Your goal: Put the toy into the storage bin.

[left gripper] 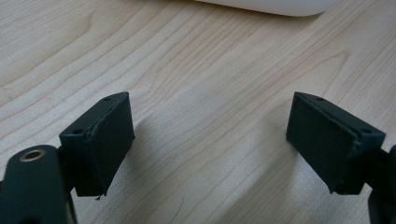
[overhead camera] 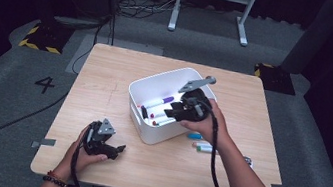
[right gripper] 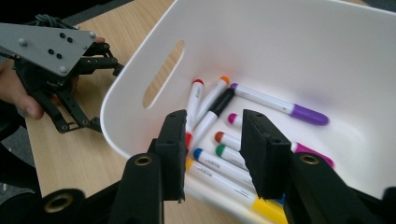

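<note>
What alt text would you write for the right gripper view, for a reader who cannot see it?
The right gripper, its jaws apart and holding nothing, hangs over a white plastic bin of coloured marker pens. Left of the bin, on the pale wooden table, a hand holds the left gripper.

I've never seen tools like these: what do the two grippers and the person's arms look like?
Both grippers are black, each with two flat black jaws. The left gripper and right gripper each carry a grey three-cornered plate and trail a black cable. The arms are bare; the left wrist wears a beaded bracelet.
</note>
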